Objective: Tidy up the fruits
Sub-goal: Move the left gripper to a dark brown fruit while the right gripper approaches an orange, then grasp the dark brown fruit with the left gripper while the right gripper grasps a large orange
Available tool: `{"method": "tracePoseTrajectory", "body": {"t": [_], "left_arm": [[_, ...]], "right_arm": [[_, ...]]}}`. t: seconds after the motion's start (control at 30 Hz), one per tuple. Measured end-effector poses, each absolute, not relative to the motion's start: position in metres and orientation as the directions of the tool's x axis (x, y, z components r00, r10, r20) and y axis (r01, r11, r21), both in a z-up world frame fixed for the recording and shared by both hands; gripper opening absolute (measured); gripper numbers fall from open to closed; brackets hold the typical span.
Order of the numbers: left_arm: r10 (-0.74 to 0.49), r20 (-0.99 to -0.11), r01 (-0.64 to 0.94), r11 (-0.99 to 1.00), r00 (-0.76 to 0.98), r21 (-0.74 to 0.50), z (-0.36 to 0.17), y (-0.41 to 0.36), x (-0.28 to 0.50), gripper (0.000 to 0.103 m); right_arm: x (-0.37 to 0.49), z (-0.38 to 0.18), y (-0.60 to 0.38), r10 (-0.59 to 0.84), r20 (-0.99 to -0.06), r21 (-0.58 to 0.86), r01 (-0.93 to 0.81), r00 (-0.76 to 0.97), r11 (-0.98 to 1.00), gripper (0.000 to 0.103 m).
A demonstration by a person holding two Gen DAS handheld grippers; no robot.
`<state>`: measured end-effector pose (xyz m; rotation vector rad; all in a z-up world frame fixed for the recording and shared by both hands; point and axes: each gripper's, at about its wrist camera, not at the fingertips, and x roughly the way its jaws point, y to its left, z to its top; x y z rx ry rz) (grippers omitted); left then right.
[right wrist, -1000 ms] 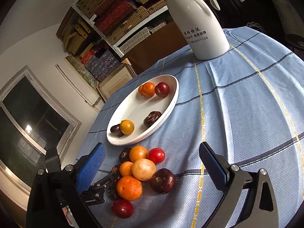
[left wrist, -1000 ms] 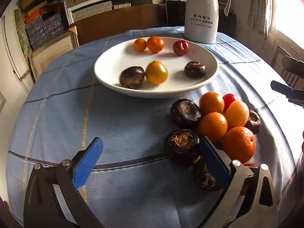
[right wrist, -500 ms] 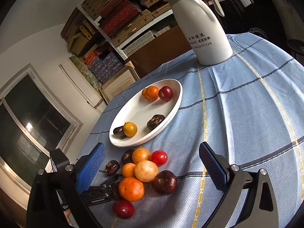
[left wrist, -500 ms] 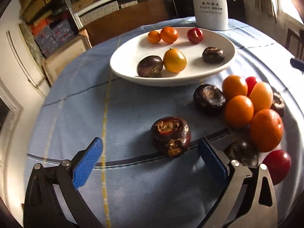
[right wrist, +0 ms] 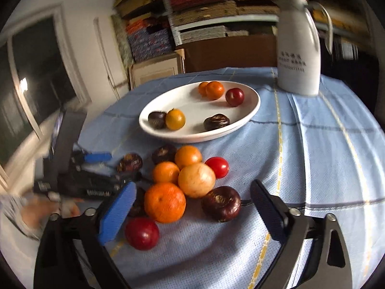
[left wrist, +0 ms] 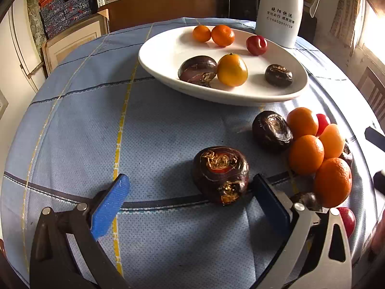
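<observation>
A white plate (left wrist: pixel 168 55) on the blue cloth holds oranges, a red fruit and dark water chestnuts. My left gripper (left wrist: pixel 190 200) is open low over the cloth. A dark water chestnut (left wrist: pixel 220 174) lies apart from the pile, just inside its right finger (left wrist: pixel 269 202). The loose pile of oranges (left wrist: pixel 306 154), red fruits and chestnuts lies to the right. My right gripper (right wrist: pixel 192 204) is open over that pile, with a large orange (right wrist: pixel 164 202) and a chestnut (right wrist: pixel 221 203) between its fingers. The plate (right wrist: pixel 250 110) lies beyond.
A white thermos jug (left wrist: pixel 279 9) stands behind the plate; it also shows in the right wrist view (right wrist: pixel 298 55). The left gripper (right wrist: pixel 96 168) shows at the left of the right wrist view. Shelves and boxes stand behind the round table.
My left gripper moved left with the chestnut drawn away from the pile. My right gripper swung down and closer over the pile; its view is blurred by motion.
</observation>
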<state>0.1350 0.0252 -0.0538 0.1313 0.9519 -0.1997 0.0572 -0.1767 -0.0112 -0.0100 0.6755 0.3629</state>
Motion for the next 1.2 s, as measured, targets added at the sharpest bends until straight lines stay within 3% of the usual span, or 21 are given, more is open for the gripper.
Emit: {"method": "tracePoseTrajectory", "body": {"t": [0.07, 0.17, 0.27, 0.37, 0.4, 0.47, 0.53, 0.73, 0.77, 0.87, 0.97, 1.1, 1.2], "left_arm": [[-0.11, -0.819, 0.224, 0.974, 0.564, 0.023, -0.054, 0.025, 0.134, 0.099], [-0.107, -0.818, 0.222, 0.975, 0.565, 0.025, -0.054, 0.025, 0.134, 0.099], [-0.107, -0.819, 0.222, 0.975, 0.564, 0.025, -0.053, 0.026, 0.135, 0.099], [-0.108, -0.819, 0.222, 0.975, 0.564, 0.024, -0.053, 0.026, 0.135, 0.099], [-0.109, -0.819, 0.222, 0.975, 0.564, 0.024, -0.053, 0.026, 0.135, 0.099], [-0.11, -0.819, 0.223, 0.975, 0.564, 0.023, -0.053, 0.026, 0.135, 0.099], [-0.107, -0.818, 0.223, 0.974, 0.565, 0.026, -0.053, 0.025, 0.136, 0.099], [-0.114, -0.797, 0.274, 0.96, 0.593, 0.067, -0.049, 0.013, 0.131, 0.099], [-0.121, -0.789, 0.286, 0.956, 0.602, 0.072, -0.047, 0.011, 0.129, 0.096], [-0.169, -0.791, 0.308, 0.951, 0.588, 0.026, -0.047, 0.013, 0.13, 0.069], [-0.179, -0.79, 0.307, 0.952, 0.586, 0.012, -0.047, 0.014, 0.13, 0.065], [-0.196, -0.78, 0.329, 0.944, 0.594, 0.014, -0.045, 0.007, 0.126, 0.043], [-0.223, -0.77, 0.341, 0.94, 0.598, -0.008, -0.043, 0.006, 0.122, 0.042]], "right_arm": [[0.054, -0.015, -0.159, 0.312, -0.636, 0.038, -0.374, 0.706, 0.926, 0.072], [0.059, -0.02, -0.153, 0.333, -0.67, 0.057, -0.402, 0.663, 0.914, 0.053], [0.066, -0.024, -0.152, 0.392, -0.689, 0.143, -0.416, 0.609, 0.898, 0.045], [0.072, -0.029, -0.149, 0.39, -0.705, 0.165, -0.397, 0.592, 0.903, 0.05], [0.078, -0.032, -0.152, 0.43, -0.71, 0.234, -0.389, 0.557, 0.891, 0.055], [0.085, -0.039, -0.158, 0.476, -0.706, 0.321, -0.362, 0.524, 0.875, 0.055], [0.086, -0.042, -0.163, 0.493, -0.703, 0.354, -0.35, 0.513, 0.867, 0.047], [0.081, -0.04, -0.159, 0.48, -0.706, 0.324, -0.364, 0.522, 0.873, 0.046], [0.081, -0.041, -0.16, 0.48, -0.706, 0.328, -0.36, 0.521, 0.873, 0.046], [0.082, -0.04, -0.163, 0.472, -0.707, 0.326, -0.35, 0.527, 0.878, 0.046], [0.081, -0.04, -0.165, 0.472, -0.707, 0.326, -0.349, 0.527, 0.879, 0.046], [0.081, -0.04, -0.165, 0.468, -0.705, 0.323, -0.346, 0.533, 0.881, 0.046], [0.079, -0.036, -0.168, 0.475, -0.687, 0.327, -0.35, 0.55, 0.878, 0.046]]}}
